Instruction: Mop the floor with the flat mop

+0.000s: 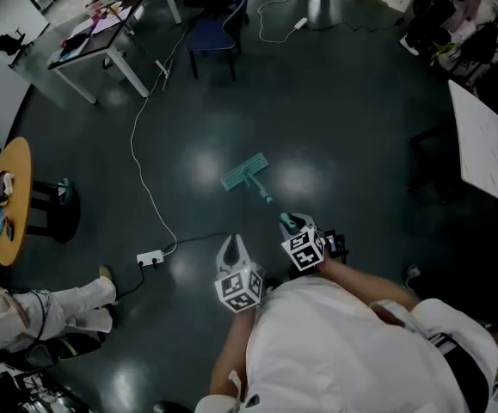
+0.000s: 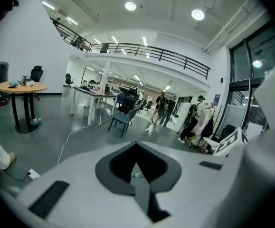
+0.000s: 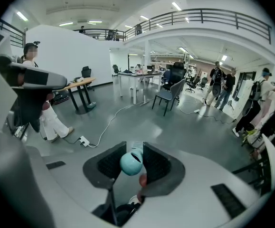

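Head view: your right gripper is clamped on the upper end of the teal flat mop with the rectangular pad head. The mop head lies flat on the dark glossy floor ahead of you, and its thin handle slants back to your jaws. In the right gripper view the jaws are closed against the rounded teal handle end, one dark pad on each side.

Your left gripper hangs just left of the right one, apart from the mop. In the left gripper view its jaws meet at the tips and grip nothing.

A white power strip with a long white cable lies on the floor to your left. Farther left stands a round yellow-topped table. A person in white clothes is at the lower left.
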Motion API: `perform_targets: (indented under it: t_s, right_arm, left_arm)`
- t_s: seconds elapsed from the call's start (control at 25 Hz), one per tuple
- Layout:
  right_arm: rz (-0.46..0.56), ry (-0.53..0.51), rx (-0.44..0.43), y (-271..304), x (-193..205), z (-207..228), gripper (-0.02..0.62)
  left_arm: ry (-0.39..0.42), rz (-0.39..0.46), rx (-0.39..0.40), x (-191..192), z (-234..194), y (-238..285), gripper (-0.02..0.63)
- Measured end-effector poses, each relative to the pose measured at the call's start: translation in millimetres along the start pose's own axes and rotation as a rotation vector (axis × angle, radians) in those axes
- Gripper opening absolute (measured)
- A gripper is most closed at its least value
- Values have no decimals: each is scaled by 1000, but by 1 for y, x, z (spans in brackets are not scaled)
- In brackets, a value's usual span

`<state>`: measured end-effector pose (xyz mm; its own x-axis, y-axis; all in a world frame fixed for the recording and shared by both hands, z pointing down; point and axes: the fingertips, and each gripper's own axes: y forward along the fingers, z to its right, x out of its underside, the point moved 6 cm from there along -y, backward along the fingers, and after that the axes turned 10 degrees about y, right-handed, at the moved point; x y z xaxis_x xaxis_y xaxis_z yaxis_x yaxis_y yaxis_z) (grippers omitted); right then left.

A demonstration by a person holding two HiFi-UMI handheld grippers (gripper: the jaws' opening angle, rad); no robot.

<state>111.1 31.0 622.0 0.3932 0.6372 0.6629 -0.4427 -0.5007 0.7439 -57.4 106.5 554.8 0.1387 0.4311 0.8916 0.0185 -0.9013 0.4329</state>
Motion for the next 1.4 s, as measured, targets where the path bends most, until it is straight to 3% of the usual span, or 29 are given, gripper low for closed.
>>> perform_targets:
  t_s: [0.48,1.04,1.4]
  right_arm:
    - [-39,-38,-7,37,4,-12,114]
    - [17,-48,67,206,-108,8,114]
    - [-18,-31,94,256,-135,16,112]
  left_arm:
    - [-18,-12,-7,-9,-18,17,5]
    - [-24,-33,-5,-23,-38,48,5]
    - [-37,-45,-41,-19,-53,52,5]
